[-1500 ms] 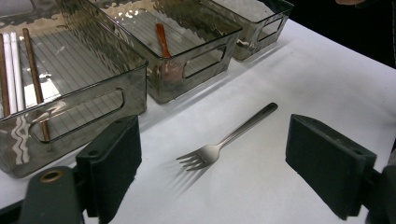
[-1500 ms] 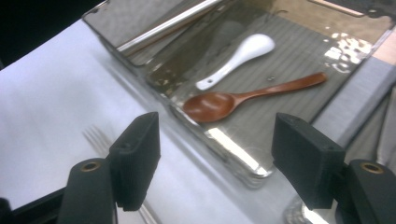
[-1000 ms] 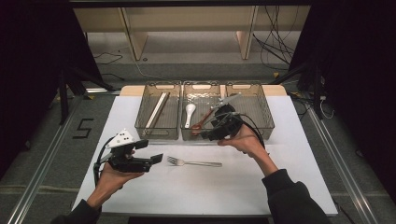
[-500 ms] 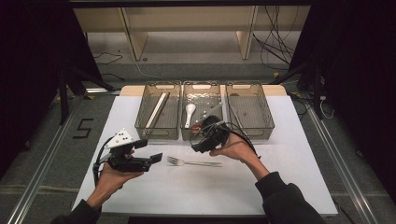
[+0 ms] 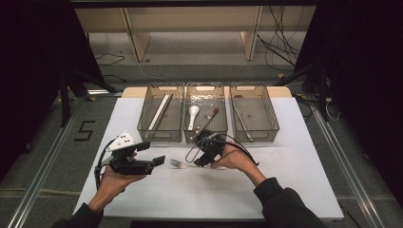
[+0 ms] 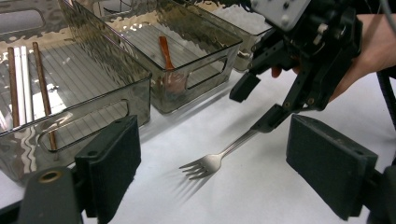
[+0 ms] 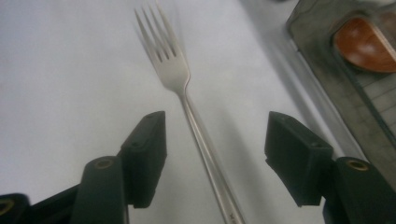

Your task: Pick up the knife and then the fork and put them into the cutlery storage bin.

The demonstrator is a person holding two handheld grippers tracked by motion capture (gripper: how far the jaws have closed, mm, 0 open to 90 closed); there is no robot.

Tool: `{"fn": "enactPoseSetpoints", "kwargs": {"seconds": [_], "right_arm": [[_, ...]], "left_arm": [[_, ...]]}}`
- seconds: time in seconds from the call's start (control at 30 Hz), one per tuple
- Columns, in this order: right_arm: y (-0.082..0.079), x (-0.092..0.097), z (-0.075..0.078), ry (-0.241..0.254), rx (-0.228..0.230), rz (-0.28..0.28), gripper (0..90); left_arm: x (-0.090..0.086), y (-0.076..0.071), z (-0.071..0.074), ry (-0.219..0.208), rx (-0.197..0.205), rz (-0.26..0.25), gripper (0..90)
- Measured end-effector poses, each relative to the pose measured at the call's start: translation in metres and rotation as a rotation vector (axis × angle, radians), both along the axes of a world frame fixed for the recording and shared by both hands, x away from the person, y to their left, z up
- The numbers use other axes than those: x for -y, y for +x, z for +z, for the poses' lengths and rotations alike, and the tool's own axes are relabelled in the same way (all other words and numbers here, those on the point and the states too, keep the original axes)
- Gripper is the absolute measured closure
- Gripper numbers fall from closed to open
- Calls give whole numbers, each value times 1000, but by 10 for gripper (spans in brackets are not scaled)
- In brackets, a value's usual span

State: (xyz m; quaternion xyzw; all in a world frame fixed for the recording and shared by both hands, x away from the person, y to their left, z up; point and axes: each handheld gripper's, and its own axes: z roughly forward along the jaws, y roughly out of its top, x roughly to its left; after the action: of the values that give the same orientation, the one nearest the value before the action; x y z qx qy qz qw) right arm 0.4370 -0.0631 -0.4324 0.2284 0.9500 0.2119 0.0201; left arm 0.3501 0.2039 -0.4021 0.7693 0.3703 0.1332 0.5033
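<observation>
A silver fork [image 5: 183, 164] lies flat on the white table, tines pointing left. My right gripper [image 5: 199, 159] has come down over its handle. In the right gripper view, the fork [image 7: 175, 74] runs up between the two black pads. The jaws have just been closing, but both pads still stand clear of the handle, so my right gripper [image 7: 217, 149] is open. My left gripper [image 5: 152, 154] hovers open just left of the tines, holding nothing. Its own view looks past its pads at the fork [image 6: 210, 162] and at the right gripper [image 6: 258, 103] over the handle.
Three clear bins stand in a row behind the fork. The left bin [image 5: 160, 137] holds chopsticks [image 5: 159, 111]. The middle bin [image 5: 205, 87] holds a white spoon [image 5: 192, 115] and a reddish spoon [image 5: 211, 116]. The right bin [image 5: 254, 87] holds a metal utensil [image 5: 242, 122].
My right gripper has moved down and to the left, from the middle bin's front edge to the fork's handle, and its jaws have narrowed. The left gripper has stayed put.
</observation>
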Motion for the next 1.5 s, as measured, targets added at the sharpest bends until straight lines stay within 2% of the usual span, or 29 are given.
{"fn": "enactPoseSetpoints", "kwargs": {"seconds": [0.33, 0.7, 1.17, 1.5], "right_arm": [[1, -4, -16, -68, -28, 21, 502], [4, -7, -24, -125, -61, 41, 621], [4, -11, -27, -158, -46, 73, 714], [1, -18, -26, -206, -40, 106, 769]], "left_arm": [[-1, 0, 1, -2, 6, 2, 171], [-1, -1, 1, -12, 8, 8, 171], [-1, -1, 1, -10, 8, 8, 171], [-1, -1, 1, -4, 9, 7, 171]]}}
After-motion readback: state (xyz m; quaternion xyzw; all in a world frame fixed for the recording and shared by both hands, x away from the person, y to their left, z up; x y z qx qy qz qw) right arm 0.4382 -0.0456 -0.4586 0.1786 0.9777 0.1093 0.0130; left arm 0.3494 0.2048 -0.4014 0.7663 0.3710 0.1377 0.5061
